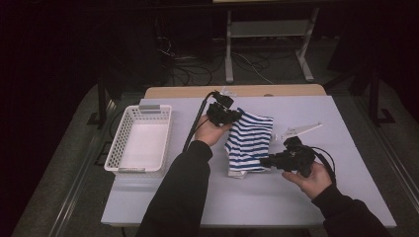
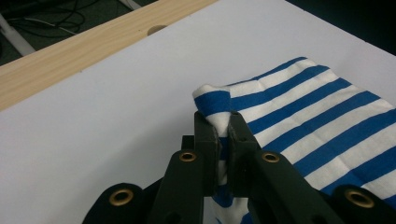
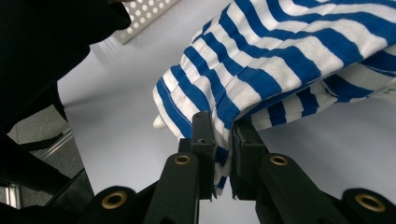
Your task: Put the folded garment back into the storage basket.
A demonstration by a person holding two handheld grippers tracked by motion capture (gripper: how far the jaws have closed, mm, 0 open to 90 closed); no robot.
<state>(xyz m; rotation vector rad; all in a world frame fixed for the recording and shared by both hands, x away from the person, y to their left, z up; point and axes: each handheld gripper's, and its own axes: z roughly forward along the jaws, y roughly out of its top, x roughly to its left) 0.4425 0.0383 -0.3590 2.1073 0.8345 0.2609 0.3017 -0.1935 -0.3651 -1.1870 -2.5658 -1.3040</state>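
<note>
– Where's the cloth (image 1: 249,142), and how does it lie?

– Middle of the white table (image 1: 346,123), its long axis running from the far side toward the person, stripes crossing it. Soft, folded knit, blue and white.

– The claws?

– The left gripper (image 2: 223,122) is clenched on the far corner; the right gripper (image 3: 223,125) is clamped on the near folded edge.

– Anything else?

– A white plastic basket (image 1: 140,139) with perforated walls sits to the left, apart.

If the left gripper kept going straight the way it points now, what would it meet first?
The left gripper is already shut on the striped cloth, so more of that cloth comes first. Past its folded corner lies bare white table, then probably the wooden edge; depth is unclear.
</note>
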